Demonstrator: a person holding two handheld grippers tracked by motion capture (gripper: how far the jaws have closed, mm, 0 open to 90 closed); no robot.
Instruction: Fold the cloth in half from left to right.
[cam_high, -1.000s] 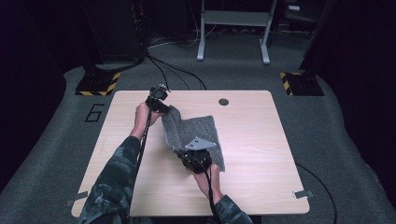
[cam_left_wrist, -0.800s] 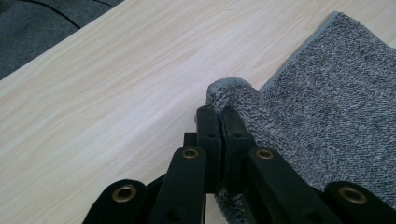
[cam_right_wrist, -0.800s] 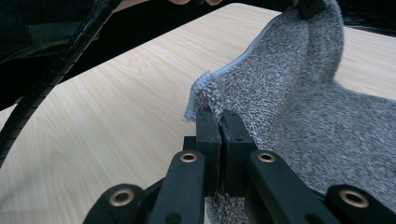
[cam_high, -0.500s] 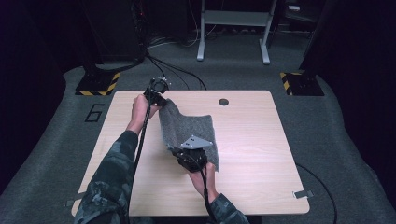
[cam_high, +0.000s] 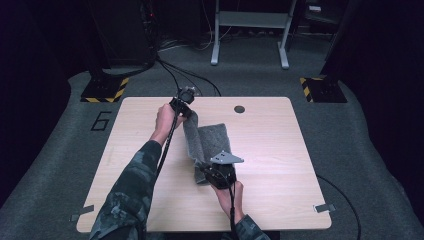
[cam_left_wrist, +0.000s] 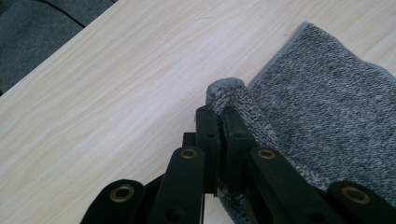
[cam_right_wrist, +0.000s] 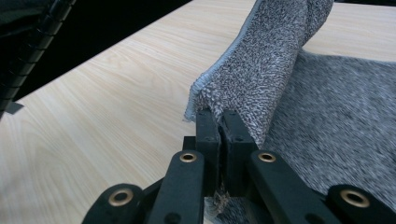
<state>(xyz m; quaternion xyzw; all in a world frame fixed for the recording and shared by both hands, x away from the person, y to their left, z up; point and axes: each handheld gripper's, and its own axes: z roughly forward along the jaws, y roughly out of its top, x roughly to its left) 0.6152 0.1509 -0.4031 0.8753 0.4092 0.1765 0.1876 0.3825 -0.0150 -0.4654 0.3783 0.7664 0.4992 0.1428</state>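
A pale wooden surface carries a grey towel, its left edge raised. The left gripper pinches the far corner; the right gripper is clamped on the near corner.

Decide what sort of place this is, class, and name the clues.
Probably a lab or recording studio, not a home: a lone wooden table on grey carpet, hazard-striped stand bases, cables across the floor, and a floor number 6.
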